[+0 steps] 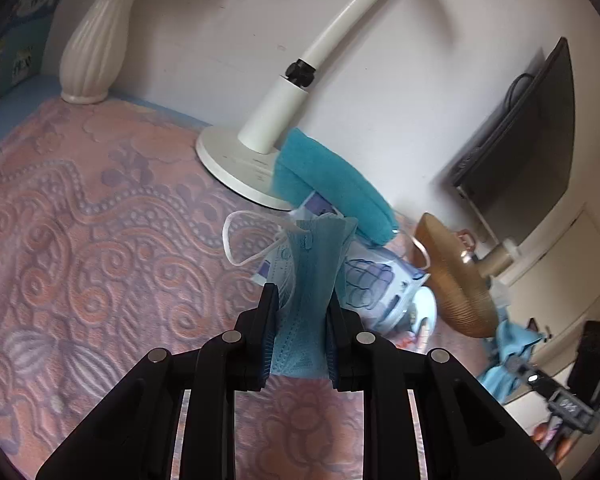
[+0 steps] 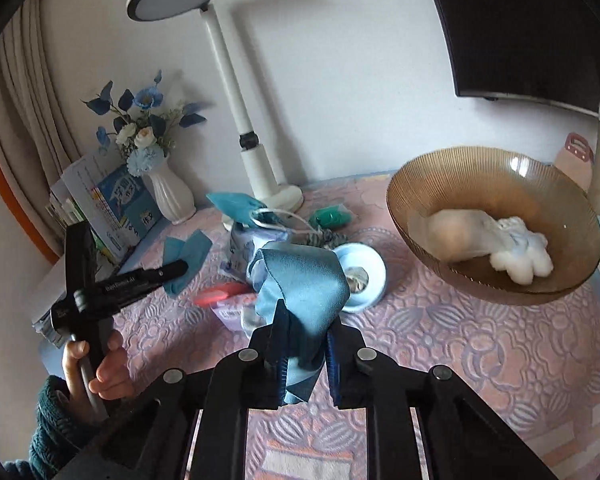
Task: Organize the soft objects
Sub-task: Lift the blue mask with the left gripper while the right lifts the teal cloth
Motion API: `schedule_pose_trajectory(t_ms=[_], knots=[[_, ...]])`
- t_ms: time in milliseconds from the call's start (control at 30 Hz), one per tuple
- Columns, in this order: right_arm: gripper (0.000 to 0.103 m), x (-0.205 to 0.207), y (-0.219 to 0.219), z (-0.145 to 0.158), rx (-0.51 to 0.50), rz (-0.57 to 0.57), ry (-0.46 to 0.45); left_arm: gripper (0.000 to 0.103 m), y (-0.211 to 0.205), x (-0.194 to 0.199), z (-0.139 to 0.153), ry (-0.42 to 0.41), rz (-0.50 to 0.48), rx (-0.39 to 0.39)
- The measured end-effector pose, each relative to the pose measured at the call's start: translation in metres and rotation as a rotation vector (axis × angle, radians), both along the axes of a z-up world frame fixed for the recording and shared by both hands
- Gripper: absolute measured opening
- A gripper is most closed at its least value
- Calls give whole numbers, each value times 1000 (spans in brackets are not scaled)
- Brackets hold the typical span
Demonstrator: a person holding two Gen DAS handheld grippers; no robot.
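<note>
- left gripper [image 1: 298, 312] pinching a blue face mask [image 1: 314, 276], lifted off the pink tablecloth [image 1: 100, 240], ear loop [image 1: 240, 240] dangling at 10 o'clock
- right gripper [image 2: 305, 338] pinching a blue cloth [image 2: 304, 280], held above the table
- amber glass bowl [image 2: 496, 224] at 2 o'clock of the cloth, white soft items [image 2: 516, 254] inside
- teal towel [image 1: 332, 184] against the lamp base [image 1: 236, 164], 12 o'clock of the mask

Embossed cloth table cover [image 2: 460, 340]; ribbed glossy amber glass bowl [image 2: 420, 216]; matt pleated mask [image 1: 312, 280]; glazed vase [image 2: 172, 196].
</note>
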State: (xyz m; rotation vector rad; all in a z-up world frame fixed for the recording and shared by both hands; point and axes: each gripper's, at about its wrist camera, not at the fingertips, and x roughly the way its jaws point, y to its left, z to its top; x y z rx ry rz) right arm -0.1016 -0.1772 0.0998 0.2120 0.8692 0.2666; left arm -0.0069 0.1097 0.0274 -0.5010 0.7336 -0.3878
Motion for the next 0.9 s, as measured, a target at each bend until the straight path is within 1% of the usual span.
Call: schedule_pose_trajectory(t_ms=[67, 100, 133, 167, 233, 300, 367, 400, 433, 467, 533, 567, 600, 633, 667, 700, 767, 800, 833, 867, 900], knots=[[15, 3, 1, -14, -61, 5, 86, 18, 3, -2, 0, -4, -58, -90], [15, 3, 3, -24, -121, -1, 126, 18, 4, -2, 0, -8, -92, -145], [15, 3, 4, -33, -165, -8, 151, 18, 6, -3, 0, -19, -125, -198], [15, 3, 4, -41, -186, -12, 170, 18, 6, -3, 2, -32, -157, -246], [17, 2, 3, -56, -176, -20, 203, 18, 11, -7, 5, -74, -236, -368], [20, 2, 1, -66, -167, -29, 220, 18, 17, -15, 13, -134, -273, -439], [29, 3, 1, -72, -179, -32, 229, 18, 22, -22, 19, -185, -293, -495], [40, 2, 0, -72, -181, -36, 228, 18, 26, -25, 21, -203, -290, -512], [54, 2, -1, -72, -180, -41, 226, 18, 29, -27, 23, -214, -284, -527], [58, 1, -3, -71, -180, -50, 220, 18, 32, -28, 26, -218, -277, -532], [62, 0, -5, -67, -178, -53, 209, 18, 39, -33, 34, -207, -254, -536], [63, 1, -6, -66, -182, -55, 211, 18, 41, -37, 39, -198, -248, -521], [66, 3, -6, -67, -187, -59, 216, 18, 42, -44, 45, -195, -240, -495], [69, 4, -7, -68, -185, -63, 219, 18, 45, -53, 52, -204, -233, -475], [70, 7, -4, -69, -181, -66, 221, 18, 49, -62, 58, -218, -236, -473], [70, 8, -3, -71, -184, -67, 220, 18, 54, -72, 66, -240, -243, -486], [70, 12, 2, -77, -231, -78, 213, 18, 75, -90, 80, -283, -215, -495], [65, 12, 4, -80, -260, -87, 211, 18, 83, -97, 89, -300, -201, -493], [50, 13, 6, -82, -275, -95, 210, 18, 92, -104, 98, -314, -187, -488], [42, 14, 7, -80, -278, -98, 199, 18, 99, -111, 104, -320, -172, -467], [19, 12, 8, -76, -272, -96, 177, 18, 103, -117, 112, -321, -151, -424]])
